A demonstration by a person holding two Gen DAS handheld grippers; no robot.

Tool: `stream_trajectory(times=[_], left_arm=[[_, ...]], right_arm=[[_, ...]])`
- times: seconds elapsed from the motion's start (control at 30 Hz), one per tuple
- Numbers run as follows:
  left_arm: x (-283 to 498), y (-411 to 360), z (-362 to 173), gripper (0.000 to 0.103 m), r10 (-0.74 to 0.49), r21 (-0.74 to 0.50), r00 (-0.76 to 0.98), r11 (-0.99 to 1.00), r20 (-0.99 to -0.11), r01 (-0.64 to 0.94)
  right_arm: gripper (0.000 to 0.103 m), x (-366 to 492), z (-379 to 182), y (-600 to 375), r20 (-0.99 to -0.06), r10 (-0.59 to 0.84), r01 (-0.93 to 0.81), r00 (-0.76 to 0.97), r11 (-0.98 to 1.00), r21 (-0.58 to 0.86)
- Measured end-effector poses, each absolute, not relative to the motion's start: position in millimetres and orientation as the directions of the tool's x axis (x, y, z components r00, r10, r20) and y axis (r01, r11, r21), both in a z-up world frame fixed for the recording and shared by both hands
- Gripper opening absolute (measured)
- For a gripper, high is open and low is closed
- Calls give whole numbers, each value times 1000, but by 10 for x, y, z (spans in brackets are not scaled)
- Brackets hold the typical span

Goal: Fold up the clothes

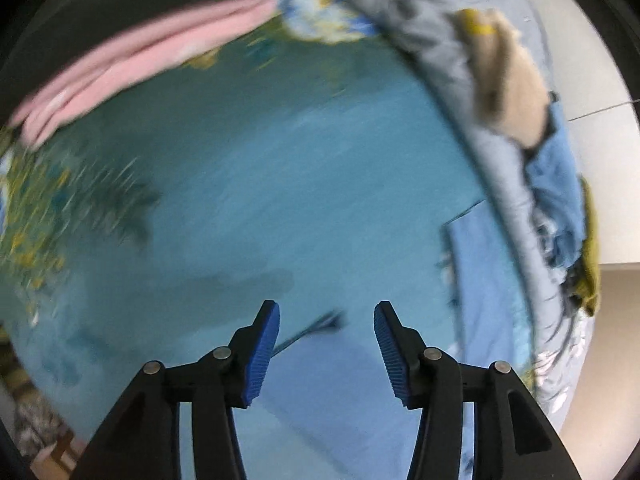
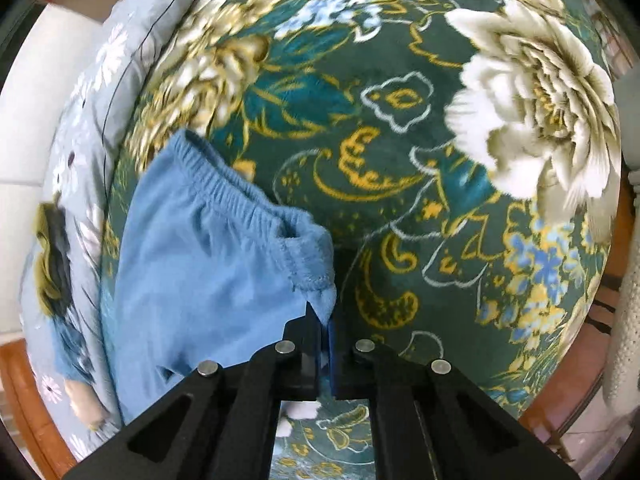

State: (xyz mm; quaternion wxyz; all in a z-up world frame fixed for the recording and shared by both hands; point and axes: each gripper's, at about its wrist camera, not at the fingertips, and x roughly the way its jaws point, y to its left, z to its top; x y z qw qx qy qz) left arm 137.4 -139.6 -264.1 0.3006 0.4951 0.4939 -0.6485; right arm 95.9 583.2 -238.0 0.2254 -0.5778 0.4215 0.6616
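Right between the closed fingertips of the right gripper (image 2: 325, 320): a corner of the waistband of the blue pants (image 2: 208, 248), pinched tight, jaws pressed together with only fabric in the gap. Tilted down toward the bed, looking along the floral blanket (image 2: 420, 152), dark green with big cream flowers and gold scrolls. Elastic waistband bunched up ahead and left of the fingers, rest of the pants trailing back and left, lying on the blanket. Further left of the fingers, past the blanket edge: a grey-blue flowered quilt (image 2: 92, 92) with a small heap of olive, blue and tan clothes (image 2: 52, 248) on it.

Over on the left gripper (image 1: 326, 340): spread wide, blue ribbed pads (image 1: 262, 356) well apart, holding nothing, hovering above the bed. Pretty blurry view. Below and between the fingers, a flat light-blue cloth (image 1: 340, 408), probably the same pants but can't say for sure. Ahead of the fingers, teal bedding (image 1: 280, 168), smeared by motion. Far ahead and to the left, a folded pink piece (image 1: 132, 64). Off to the right of the fingers, the grey quilt ridge (image 1: 492, 148) again, with the clothes pile on it: tan piece (image 1: 512, 92), blue piece (image 1: 556, 192), olive bit (image 1: 590, 264) at the near end.

No bins or baskets to report.
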Motion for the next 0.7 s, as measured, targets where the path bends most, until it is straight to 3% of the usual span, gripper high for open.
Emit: stream_trajectory(times=[0.27, 0.57, 0.67, 0.7], left_arm=[[1659, -1045, -3072, 53, 217, -356, -298, -311, -929, 882], [1757, -931, -3325, 48, 231, -354, -300, -247, -925, 902], [1793, -930, -3306, 35, 216, -338, -290, -231, -932, 912], [1817, -935, -3292, 15, 212, -335, -291, -219, -933, 916]], right_arm=[[3, 898, -2355, 5716, -956, -186, -752, -226, -590, 292], [3, 969, -2352, 5709, -957, -187, -742, -221, -605, 289], [3, 982, -2356, 5711, -953, -196, -743, -232, -596, 304], [3, 986, -2353, 5714, -950, -201, -743, -239, -592, 312]])
